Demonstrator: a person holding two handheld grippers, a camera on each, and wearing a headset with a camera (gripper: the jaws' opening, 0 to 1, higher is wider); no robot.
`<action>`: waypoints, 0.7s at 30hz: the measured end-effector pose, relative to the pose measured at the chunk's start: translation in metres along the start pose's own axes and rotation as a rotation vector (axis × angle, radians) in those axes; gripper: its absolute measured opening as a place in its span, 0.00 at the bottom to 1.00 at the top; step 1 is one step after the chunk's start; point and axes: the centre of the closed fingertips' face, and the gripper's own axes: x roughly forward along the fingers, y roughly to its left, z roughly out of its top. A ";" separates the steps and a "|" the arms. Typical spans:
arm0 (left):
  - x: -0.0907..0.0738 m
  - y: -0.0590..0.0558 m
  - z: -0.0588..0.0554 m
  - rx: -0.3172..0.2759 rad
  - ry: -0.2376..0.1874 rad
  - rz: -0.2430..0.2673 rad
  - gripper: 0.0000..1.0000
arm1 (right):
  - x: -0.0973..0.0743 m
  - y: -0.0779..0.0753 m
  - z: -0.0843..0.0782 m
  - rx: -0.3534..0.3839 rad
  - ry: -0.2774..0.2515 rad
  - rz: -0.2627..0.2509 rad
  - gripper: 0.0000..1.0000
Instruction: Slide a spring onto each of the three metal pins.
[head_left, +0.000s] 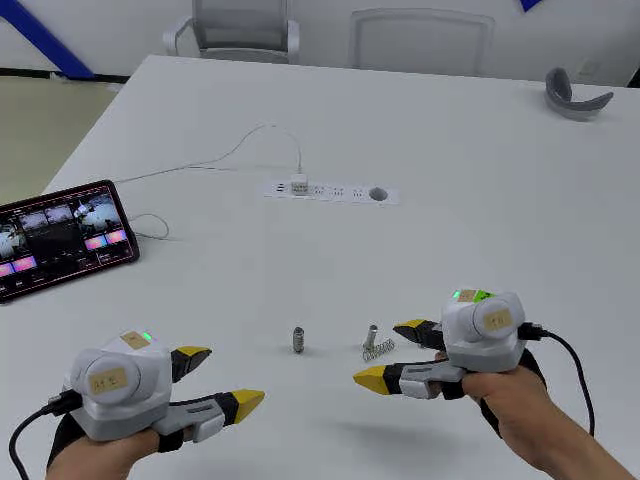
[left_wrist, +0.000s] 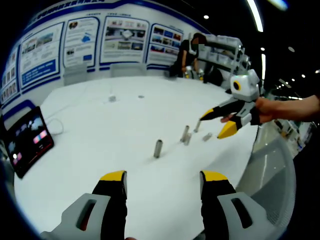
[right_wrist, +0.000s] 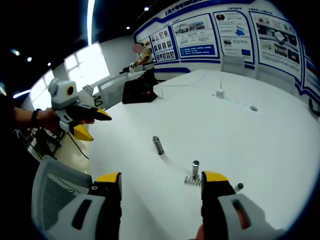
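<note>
Your left gripper (head_left: 237, 372) and right gripper (head_left: 375, 352) hover low over the white table (head_left: 450, 230), jaws apart on both, holding nothing. Just ahead of the right gripper, inside its open jaws and nearer the right-hand one, a loose spring (right_wrist: 192, 180) lies on its side at the foot of an upright bare pin (right_wrist: 195, 167). A second pin (right_wrist: 239, 187), which looks bare, stands close beside that same jaw, partly hidden by it. Between the two grippers, a little ahead of the left one's tips, stands a third pin (right_wrist: 158, 145) that seems already sleeved in a coil (ridges run along it in the right gripper view). Judged from this, one pin is done and two remain, with the loose spring nearest to hand. Nothing stands in the way. Farther off, to the left of the left gripper, lies a lit tablet (head_left: 60, 240). Well beyond both grippers is a power strip (head_left: 330, 190) with a cable plugged in, and farthest away, two chairs (head_left: 240, 30)
</note>
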 end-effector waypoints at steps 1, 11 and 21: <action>0.001 0.000 0.000 -0.001 0.000 0.000 0.60 | -0.001 0.000 -0.002 0.005 -0.001 -0.001 0.66; 0.008 -0.007 -0.002 0.002 0.011 -0.013 0.60 | -0.019 -0.002 -0.022 0.054 -0.008 -0.031 0.68; 0.014 -0.014 -0.001 0.006 0.019 -0.025 0.61 | -0.034 -0.007 -0.035 0.096 -0.024 -0.062 0.73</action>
